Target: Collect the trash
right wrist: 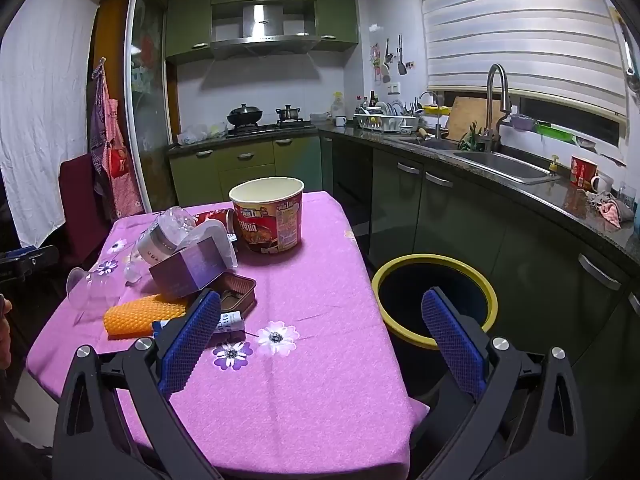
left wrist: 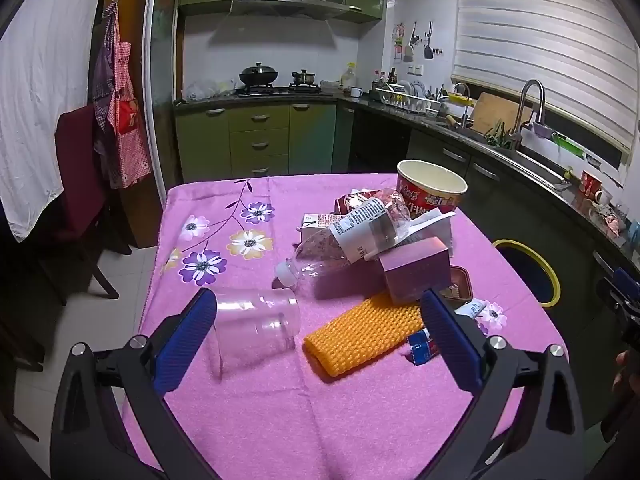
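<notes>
Both the left gripper (left wrist: 318, 326) and right gripper (right wrist: 320, 334) are held apart and empty above the pink-clothed worktop (left wrist: 280, 400), where the clear plastic jar (left wrist: 256, 322) is best clamped squarely, then carried to the yellow-rimmed dark bin (right wrist: 436, 300) just beside.

Place: home kitchen, lived-in.
Cooking: range hood (right wrist: 262, 24) over gas stove w/ wok (right wrist: 245, 114) and small pot (right wrist: 289, 112).
Washing: steel sink (right wrist: 502, 164), tall faucet (right wrist: 496, 100), dish rack (right wrist: 386, 120).
Storage: green cabinets (right wrist: 244, 164) above and below the bench (right wrist: 532, 190).
Other: apron (left wrist: 124, 108) hanging by the door; window blind (right wrist: 520, 28).
</notes>
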`<state>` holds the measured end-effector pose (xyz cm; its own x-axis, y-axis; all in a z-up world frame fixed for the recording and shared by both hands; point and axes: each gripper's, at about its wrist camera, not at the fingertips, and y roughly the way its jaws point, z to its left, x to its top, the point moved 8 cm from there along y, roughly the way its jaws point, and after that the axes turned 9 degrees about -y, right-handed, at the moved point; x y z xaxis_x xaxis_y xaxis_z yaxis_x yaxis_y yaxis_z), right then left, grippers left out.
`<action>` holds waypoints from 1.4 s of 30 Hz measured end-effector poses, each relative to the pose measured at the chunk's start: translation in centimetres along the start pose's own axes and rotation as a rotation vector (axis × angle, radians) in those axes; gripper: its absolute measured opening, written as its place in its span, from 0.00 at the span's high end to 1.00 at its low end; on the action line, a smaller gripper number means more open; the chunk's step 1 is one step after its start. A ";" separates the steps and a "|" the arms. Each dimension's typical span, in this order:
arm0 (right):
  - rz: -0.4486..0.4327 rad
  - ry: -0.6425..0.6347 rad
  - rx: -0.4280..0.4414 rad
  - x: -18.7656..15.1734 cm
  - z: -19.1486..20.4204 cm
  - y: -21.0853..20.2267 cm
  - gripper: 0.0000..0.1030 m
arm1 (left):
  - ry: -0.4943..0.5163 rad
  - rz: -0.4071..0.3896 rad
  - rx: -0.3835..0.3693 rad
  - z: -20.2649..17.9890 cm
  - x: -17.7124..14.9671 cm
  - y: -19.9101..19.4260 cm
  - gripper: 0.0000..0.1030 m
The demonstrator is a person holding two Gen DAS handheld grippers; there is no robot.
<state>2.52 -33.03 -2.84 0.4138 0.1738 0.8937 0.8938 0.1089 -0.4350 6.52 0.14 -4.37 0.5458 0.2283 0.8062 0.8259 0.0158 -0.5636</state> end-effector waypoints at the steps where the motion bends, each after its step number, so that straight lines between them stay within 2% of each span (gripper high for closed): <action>1: 0.001 0.000 0.000 0.0 0.0 0.0 0.04 | -0.001 -0.001 -0.001 0.0 0.0 0.0 0.06; 9: 0.008 0.004 0.008 -0.5 0.8 0.7 0.04 | 0.008 0.004 0.008 -0.1 -0.1 0.1 0.06; 42: 0.013 0.014 0.021 -0.4 0.0 0.6 0.04 | 0.019 0.018 -0.002 -0.5 -0.7 0.6 0.06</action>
<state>2.90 -32.99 -3.47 0.4275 0.1616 0.8895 0.8847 0.1274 -0.4483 6.77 -0.50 -5.16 0.5633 0.2096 0.7992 0.8161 0.0100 -0.5778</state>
